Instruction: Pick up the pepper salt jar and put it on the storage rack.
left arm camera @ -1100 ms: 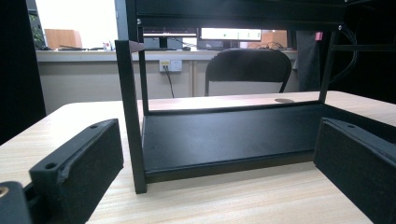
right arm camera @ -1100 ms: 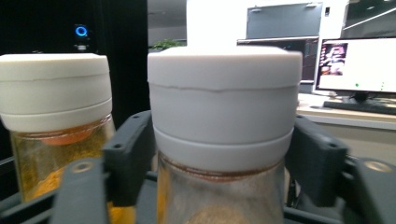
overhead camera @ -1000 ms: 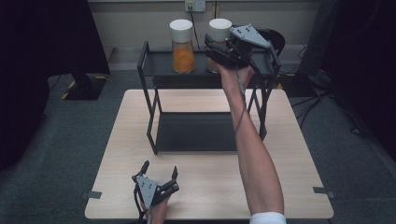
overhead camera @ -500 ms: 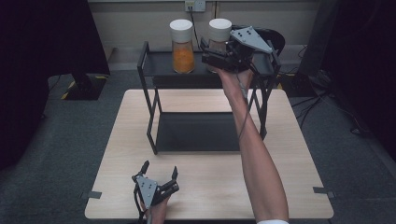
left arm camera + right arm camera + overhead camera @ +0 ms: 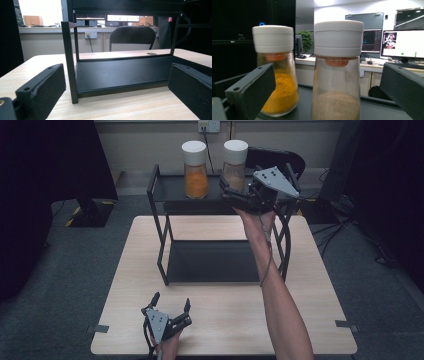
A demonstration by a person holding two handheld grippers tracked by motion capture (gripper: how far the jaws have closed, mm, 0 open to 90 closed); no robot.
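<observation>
A black two-tier rack [image 5: 161, 227] stands on the wooden table [image 5: 225, 325]. Two white-capped glass jars sit on its top shelf: one with orange powder [image 5: 195, 170] [image 5: 277, 82], and to its right one with tan powder [image 5: 235, 162] [image 5: 336, 82]. My right gripper [image 5: 226, 189] [image 5: 327, 75] is level with the top shelf, right in front of the tan jar. Its jaws have just been opening; they now stand open on either side of that jar without touching it. My left gripper [image 5: 171, 300] [image 5: 116, 72] rests open near the table's front edge, facing the rack's lower shelf [image 5: 120, 75].
A black chair [image 5: 272, 157] stands behind the rack, below a wall outlet [image 5: 208, 126]. A dark stand base [image 5: 90, 212] sits on the floor at left, and cables [image 5: 345, 220] lie at right. The rack's corner post [image 5: 68, 62] rises just ahead of the left gripper.
The right gripper's jaws have spread off the tan jar, and the hand has drawn back toward the person and sunk a little. The jar stays on the shelf. The left gripper has not moved.
</observation>
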